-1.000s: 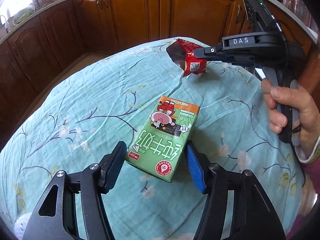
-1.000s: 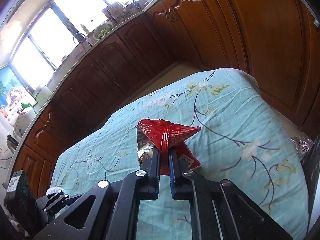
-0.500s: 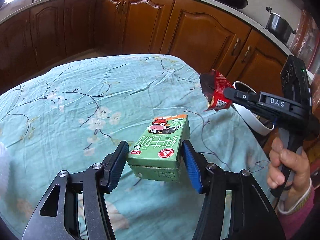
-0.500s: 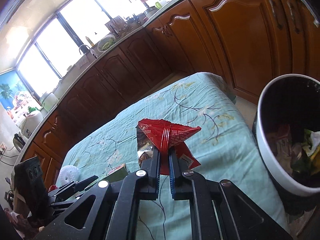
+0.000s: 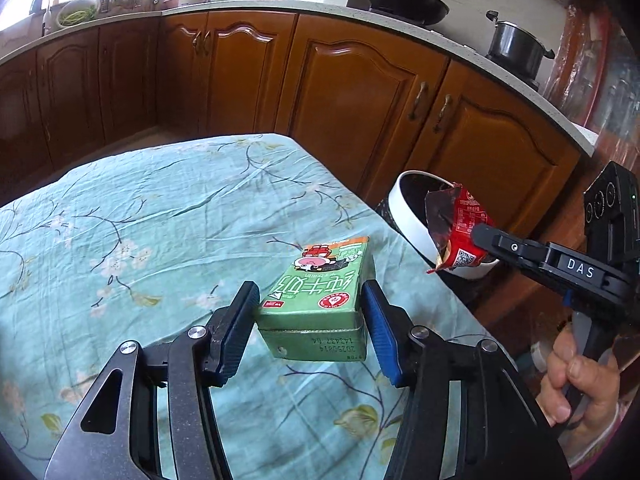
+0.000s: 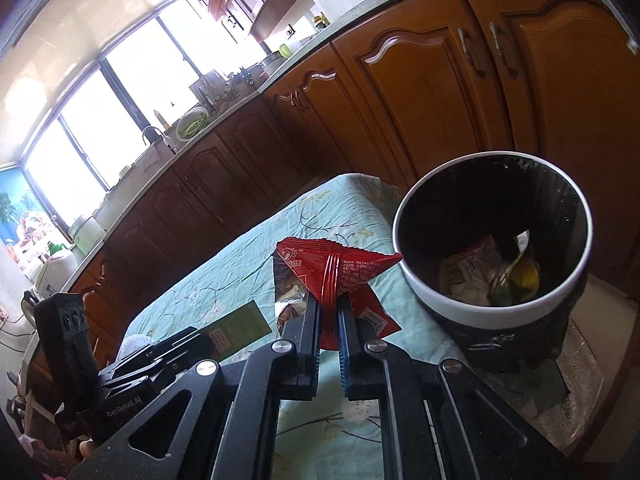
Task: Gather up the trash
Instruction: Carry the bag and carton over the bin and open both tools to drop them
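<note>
My left gripper (image 5: pixel 310 304) is shut on a green milk carton (image 5: pixel 316 300) and holds it above the teal flowered tablecloth (image 5: pixel 140 232). My right gripper (image 6: pixel 329 312) is shut on a red snack wrapper (image 6: pixel 336 272), held near the rim of a white-rimmed trash bin (image 6: pixel 404 240) that has wrappers inside. In the left wrist view the red wrapper (image 5: pixel 460 228) hangs at the bin (image 5: pixel 404 216) beside the table's right edge, with the right gripper (image 5: pixel 478 236) behind it. The carton (image 6: pixel 236 328) and left gripper (image 6: pixel 176 344) show low left in the right wrist view.
Brown kitchen cabinets (image 5: pixel 352 92) run behind the table, with a wok (image 5: pixel 404 4) and pot (image 5: pixel 516 46) on the counter. A white crumpled object (image 6: pixel 134 346) lies on the table behind the left gripper. The bin stands on the floor off the table's right edge.
Both grippers have swung right toward the bin. The carton was gripped and lifted off the cloth. The red wrapper has moved from over the table to the bin's rim.
</note>
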The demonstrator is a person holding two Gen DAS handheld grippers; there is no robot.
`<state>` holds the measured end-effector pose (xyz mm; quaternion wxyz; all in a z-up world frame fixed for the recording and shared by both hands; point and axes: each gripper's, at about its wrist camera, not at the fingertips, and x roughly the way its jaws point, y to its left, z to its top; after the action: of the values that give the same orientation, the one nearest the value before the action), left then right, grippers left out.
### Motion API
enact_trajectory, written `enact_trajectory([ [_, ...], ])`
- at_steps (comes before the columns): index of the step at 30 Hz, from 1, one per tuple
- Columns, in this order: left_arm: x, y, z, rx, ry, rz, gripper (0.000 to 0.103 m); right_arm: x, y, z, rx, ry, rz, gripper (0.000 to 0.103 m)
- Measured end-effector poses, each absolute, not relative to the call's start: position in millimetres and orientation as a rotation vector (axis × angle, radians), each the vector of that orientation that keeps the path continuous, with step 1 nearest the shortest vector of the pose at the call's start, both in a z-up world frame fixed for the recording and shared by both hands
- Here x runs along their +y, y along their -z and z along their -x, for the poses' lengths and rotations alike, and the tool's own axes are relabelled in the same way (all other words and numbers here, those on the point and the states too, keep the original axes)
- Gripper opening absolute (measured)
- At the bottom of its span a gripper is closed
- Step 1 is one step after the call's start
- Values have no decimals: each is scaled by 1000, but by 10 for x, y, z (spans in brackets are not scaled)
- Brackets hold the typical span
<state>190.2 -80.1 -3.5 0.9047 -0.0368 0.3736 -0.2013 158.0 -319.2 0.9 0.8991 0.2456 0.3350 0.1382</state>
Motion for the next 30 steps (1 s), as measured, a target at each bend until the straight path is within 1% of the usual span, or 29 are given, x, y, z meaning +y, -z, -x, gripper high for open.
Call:
enact_trajectory([
  [17,-1446,-183,-1886,720,516,17,51,-3814,-23,-1255,632,-194,-562,7],
  [30,-1863,-345,-2002,685,571,-9,51,-4109,-96,-1241,599,-150,-575,7],
])
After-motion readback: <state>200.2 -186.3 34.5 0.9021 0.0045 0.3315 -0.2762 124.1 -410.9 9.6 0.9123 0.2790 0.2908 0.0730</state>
